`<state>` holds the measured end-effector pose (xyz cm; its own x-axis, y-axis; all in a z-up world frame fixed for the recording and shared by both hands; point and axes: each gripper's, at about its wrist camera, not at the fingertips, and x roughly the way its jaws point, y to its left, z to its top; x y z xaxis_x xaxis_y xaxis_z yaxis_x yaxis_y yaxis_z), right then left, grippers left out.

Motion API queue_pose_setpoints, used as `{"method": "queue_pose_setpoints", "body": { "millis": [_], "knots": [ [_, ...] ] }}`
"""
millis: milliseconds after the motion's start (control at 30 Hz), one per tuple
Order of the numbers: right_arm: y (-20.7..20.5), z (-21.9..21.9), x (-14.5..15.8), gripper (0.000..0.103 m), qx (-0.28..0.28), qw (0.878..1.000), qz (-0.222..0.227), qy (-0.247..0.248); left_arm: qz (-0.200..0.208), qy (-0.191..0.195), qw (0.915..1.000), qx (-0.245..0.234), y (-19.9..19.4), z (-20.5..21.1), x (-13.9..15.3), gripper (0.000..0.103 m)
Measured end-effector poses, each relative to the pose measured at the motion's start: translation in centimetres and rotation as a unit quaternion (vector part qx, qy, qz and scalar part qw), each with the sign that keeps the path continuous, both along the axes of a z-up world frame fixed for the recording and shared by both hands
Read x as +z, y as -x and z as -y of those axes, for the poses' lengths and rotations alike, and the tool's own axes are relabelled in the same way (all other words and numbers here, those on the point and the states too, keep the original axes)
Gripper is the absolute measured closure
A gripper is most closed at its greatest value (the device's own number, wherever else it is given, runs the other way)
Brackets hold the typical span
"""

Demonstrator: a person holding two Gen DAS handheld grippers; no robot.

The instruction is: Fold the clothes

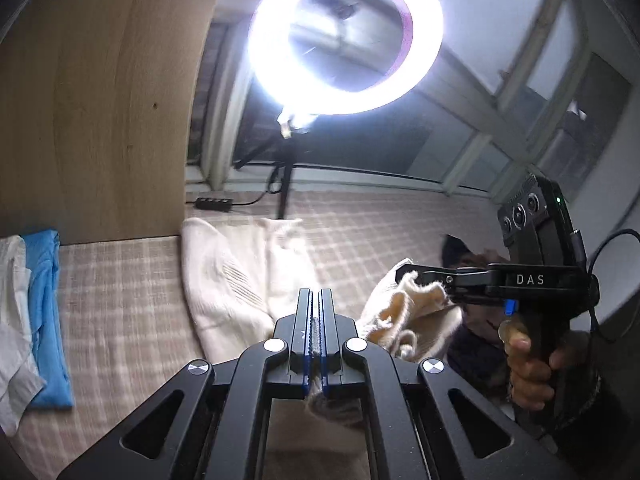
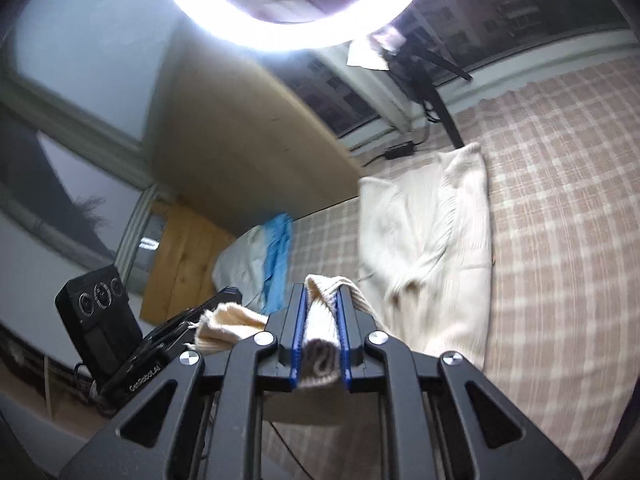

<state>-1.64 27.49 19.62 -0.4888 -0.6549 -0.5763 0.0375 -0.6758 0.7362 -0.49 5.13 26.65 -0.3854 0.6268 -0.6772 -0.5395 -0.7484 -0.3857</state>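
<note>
I see my left gripper (image 1: 315,300) clamped on a thin edge of the cream sweater (image 1: 236,280). My right gripper (image 2: 322,320) pinches a thick knit fold of it. The sweater's body lies on the plaid bed (image 2: 560,240) at 12 o'clock. Folded blue (image 1: 48,312) and white clothes (image 1: 12,320) lie at 9 o'clock. A ring light (image 1: 344,36) glares beyond.
</note>
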Motion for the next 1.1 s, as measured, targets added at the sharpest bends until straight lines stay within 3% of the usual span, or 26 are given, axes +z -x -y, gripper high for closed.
{"method": "queue_pose_setpoints", "body": {
  "millis": [267,467,567,633,800,967,1100],
  "knots": [
    [8.2,-2.6,-9.5,0.089,-0.017,0.993,0.110,0.028,0.098,0.033,0.9940,0.036,9.2,-1.2,-8.8,0.101],
    [11.7,-3.5,-15.1,0.089,-0.028,0.981,0.183,0.052,0.150,0.064,0.9863,0.025,13.2,-2.8,-14.3,0.101],
    [12.3,-4.2,-16.1,0.081,-0.035,0.972,0.219,0.078,0.175,0.064,0.9822,0.025,14.2,-2.7,-15.3,0.099],
    [12.2,-5.0,-15.9,0.072,-0.042,0.967,0.233,0.095,0.192,0.044,0.9797,0.035,14.8,-1.9,-15.2,0.097],
    [11.8,-7.3,-12.2,0.072,-0.050,0.976,0.166,0.129,0.163,0.003,0.9856,0.046,15.5,0.4,-12.1,0.089],
    [9.8,-5.2,-8.5,0.072,0.030,0.996,0.087,0.017,0.106,0.023,0.9940,0.015,12.0,2.4,-10.4,0.089],
    [7.5,-2.4,-9.5,0.072,0.086,0.993,0.078,-0.034,0.127,0.048,0.9906,-0.018,7.9,2.4,-13.4,0.089]
  ]
}}
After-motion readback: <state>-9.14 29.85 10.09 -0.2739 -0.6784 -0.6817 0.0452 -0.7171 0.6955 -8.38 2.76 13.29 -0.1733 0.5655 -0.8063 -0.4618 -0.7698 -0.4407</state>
